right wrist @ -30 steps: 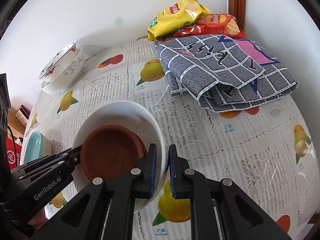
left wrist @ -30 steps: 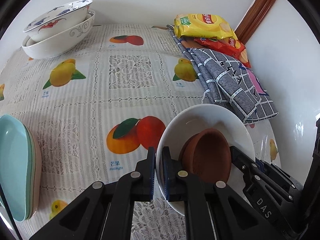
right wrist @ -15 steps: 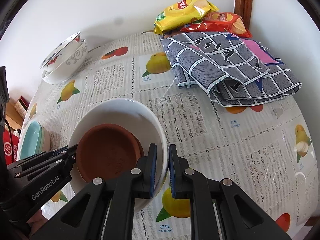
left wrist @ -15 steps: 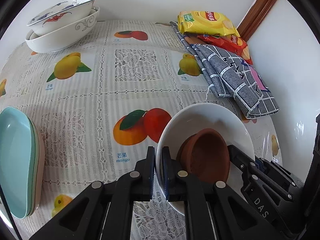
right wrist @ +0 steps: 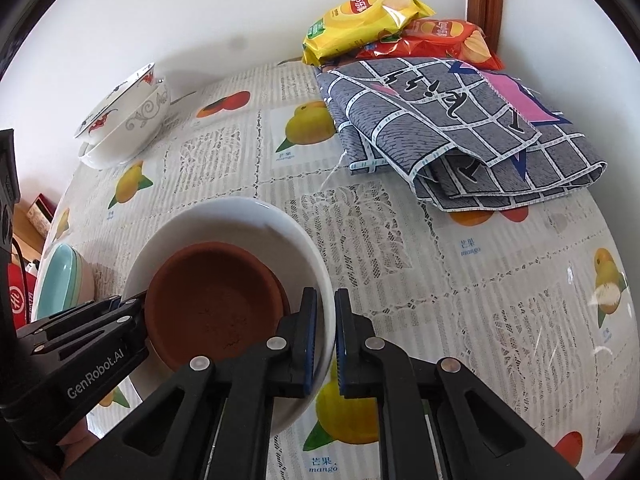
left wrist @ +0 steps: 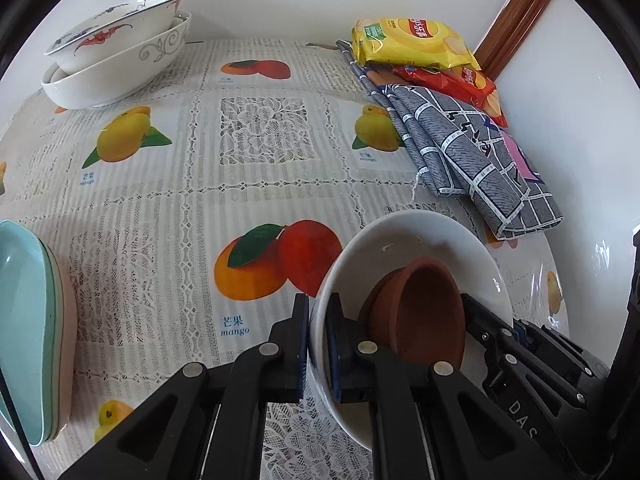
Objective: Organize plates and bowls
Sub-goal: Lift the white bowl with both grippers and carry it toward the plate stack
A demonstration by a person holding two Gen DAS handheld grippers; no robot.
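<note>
While the table [left wrist: 260, 184] spreads wide under its fruit-print cloth, the white bowl [left wrist: 420, 240] hangs above its near right part, pinched at opposite rims by the left tool [left wrist: 318, 344] and the right tool [right wrist: 326, 340], each clamped narrow on the wall. The smaller brown bowl [right wrist: 212, 312] sits loose and tilted inside; any tip or uneven lift could likely slide it out or let a rim slip. Open cloth lies ahead toward the stacked patterned bowls [left wrist: 116, 52]; the teal plates [left wrist: 24, 320] crowd the left edge, and the folded cloth [right wrist: 460, 132] and chip bags [right wrist: 368, 12] block the right.
</note>
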